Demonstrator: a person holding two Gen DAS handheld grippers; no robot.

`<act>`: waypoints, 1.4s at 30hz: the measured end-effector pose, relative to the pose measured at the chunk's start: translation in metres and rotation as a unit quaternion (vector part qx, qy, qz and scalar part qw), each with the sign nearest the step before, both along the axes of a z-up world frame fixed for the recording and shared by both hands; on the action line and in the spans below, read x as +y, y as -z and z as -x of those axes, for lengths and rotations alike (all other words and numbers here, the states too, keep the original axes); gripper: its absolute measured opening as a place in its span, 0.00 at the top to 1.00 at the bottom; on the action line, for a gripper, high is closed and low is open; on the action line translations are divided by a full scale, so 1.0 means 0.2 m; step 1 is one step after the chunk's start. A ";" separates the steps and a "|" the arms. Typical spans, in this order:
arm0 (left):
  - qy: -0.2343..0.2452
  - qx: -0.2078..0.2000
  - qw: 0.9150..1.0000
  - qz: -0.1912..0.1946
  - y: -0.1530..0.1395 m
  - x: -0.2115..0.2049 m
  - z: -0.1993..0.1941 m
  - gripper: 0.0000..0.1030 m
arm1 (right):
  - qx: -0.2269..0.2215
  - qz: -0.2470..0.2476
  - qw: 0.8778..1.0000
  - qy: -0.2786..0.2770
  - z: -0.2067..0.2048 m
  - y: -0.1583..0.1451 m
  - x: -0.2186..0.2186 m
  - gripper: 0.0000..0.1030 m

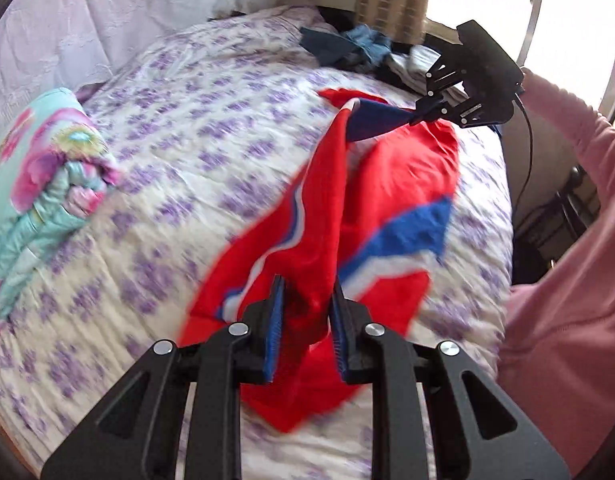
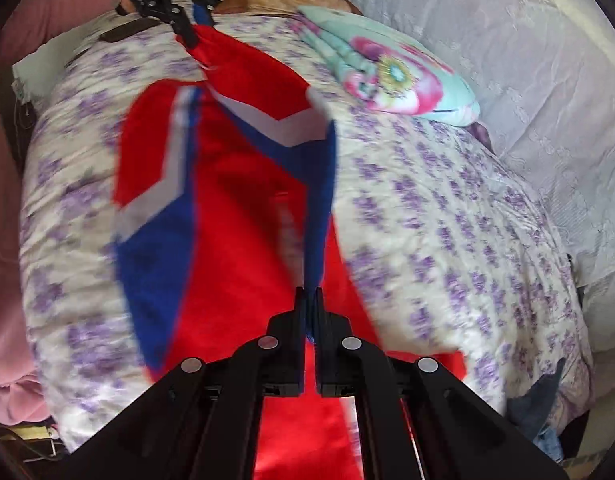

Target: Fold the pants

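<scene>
Red pants (image 1: 387,184) with blue and white stripes hang lifted over the bed, stretched between both grippers. In the left wrist view my left gripper (image 1: 307,284) is shut on a bunch of the red cloth at the near end. My right gripper (image 1: 413,120) pinches a blue part of the pants further back. From the right wrist view the pants (image 2: 243,208) spread blurred below. There my right gripper (image 2: 310,290) is shut on a thin blue edge, and the left gripper (image 2: 191,40) holds a red corner at the top left.
The bed (image 1: 187,120) wears a white quilt with purple flowers. A folded floral blanket (image 1: 47,168) (image 2: 387,68) lies by the draped wall. Dark and blue clothes (image 1: 347,46) are heaped at the far end. A person's pink sleeve (image 1: 567,200) is at the right.
</scene>
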State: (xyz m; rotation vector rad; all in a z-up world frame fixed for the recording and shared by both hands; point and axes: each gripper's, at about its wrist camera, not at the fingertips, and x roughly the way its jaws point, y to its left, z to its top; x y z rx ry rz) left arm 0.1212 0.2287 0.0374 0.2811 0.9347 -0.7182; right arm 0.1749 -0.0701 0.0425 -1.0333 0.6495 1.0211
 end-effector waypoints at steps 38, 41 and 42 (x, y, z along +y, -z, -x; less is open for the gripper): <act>-0.196 0.084 0.952 0.218 0.32 0.38 0.14 0.77 | -0.097 -0.150 0.982 -0.058 0.66 0.40 0.86 0.84; -0.194 0.083 0.952 0.220 0.33 0.38 0.14 0.79 | -0.085 -0.145 0.985 -0.038 0.62 0.40 0.88 0.97; -0.195 0.081 0.952 0.222 0.33 0.38 0.14 0.79 | -0.091 -0.152 0.983 -0.038 0.65 0.37 0.87 0.97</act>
